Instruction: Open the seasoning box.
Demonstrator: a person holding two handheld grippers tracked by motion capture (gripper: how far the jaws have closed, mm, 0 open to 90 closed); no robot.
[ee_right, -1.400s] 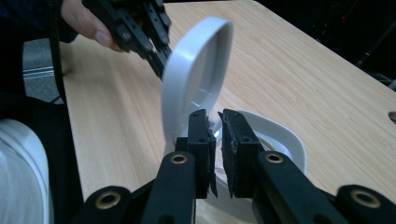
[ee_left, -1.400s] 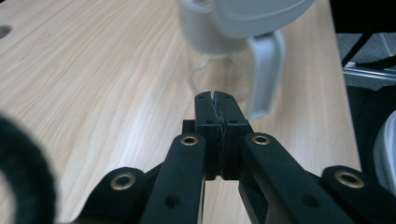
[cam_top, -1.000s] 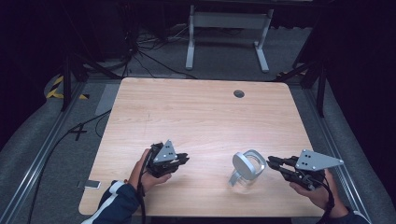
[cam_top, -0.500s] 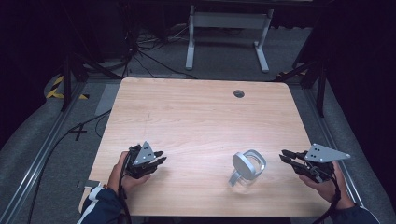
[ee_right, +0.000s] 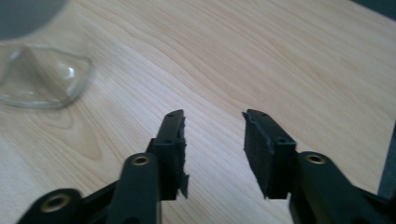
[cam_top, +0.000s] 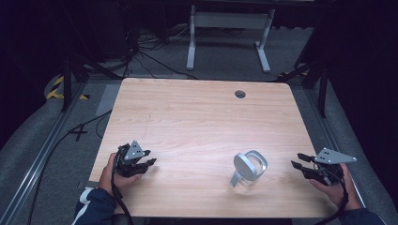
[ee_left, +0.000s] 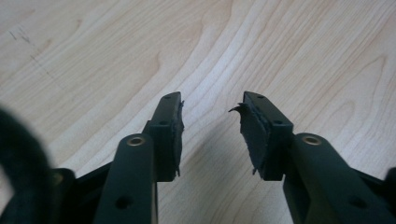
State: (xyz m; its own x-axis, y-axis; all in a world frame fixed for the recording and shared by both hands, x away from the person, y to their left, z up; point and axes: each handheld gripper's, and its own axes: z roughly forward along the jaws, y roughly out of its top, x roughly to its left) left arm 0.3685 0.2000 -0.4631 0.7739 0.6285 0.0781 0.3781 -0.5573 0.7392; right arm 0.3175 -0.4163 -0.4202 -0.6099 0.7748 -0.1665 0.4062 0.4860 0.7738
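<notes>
Both of my hands have drawn back toward the table's near corners since the earlier frames. My left hand-held gripper sits over the near left corner, jaws parted moderately, holding nothing; its own view shows bare wood grain between the pads. My right hand-held gripper hovers at the near right edge, jaws likewise parted and empty. A clear glass pitcher with a grey lid stands on the table, near the right hand-held gripper but apart from it. A cable grommet marks the far edge. Beyond lie grey carpet, cables and a white stand.
</notes>
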